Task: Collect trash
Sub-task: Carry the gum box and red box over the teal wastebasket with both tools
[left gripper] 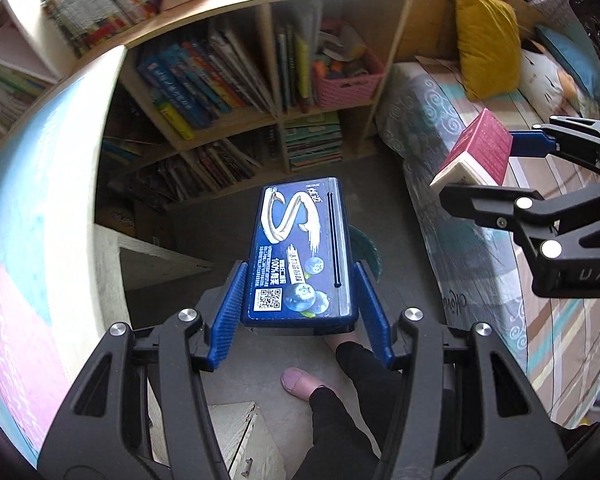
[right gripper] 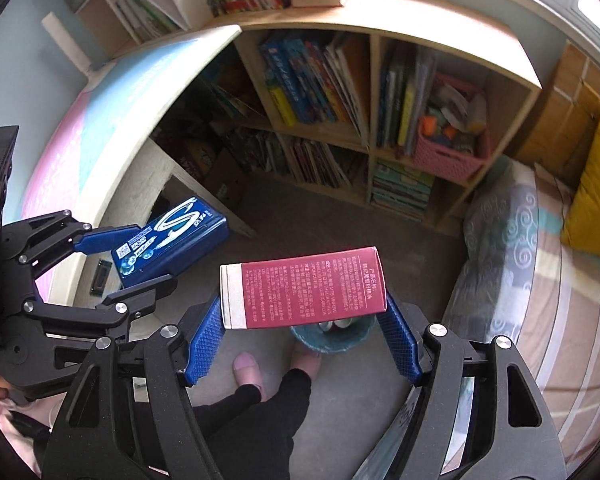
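My left gripper (left gripper: 300, 280) is shut on a flat dark blue box (left gripper: 300, 248) printed with a large silver S, its blue pads pressing the box's long sides. The same blue box (right gripper: 172, 240) shows at the left of the right wrist view. My right gripper (right gripper: 304, 312) is shut on a dark red and white carton (right gripper: 304, 288), held across its ends; that carton (left gripper: 480, 152) also appears at the right of the left wrist view. A teal wastebasket (right gripper: 332, 340) stands on the floor just below the red carton, mostly hidden by it, and its rim (left gripper: 364, 244) peeks out behind the blue box.
A wooden bookshelf (right gripper: 372, 136) full of books, with a pink basket (right gripper: 452, 156), stands ahead. A bed (right gripper: 540, 248) with a yellow pillow (right gripper: 596, 200) lies to the right, a desk with a pink and blue mat (left gripper: 28, 208) to the left. A person's slippered feet (right gripper: 252, 372) stand on the grey floor.
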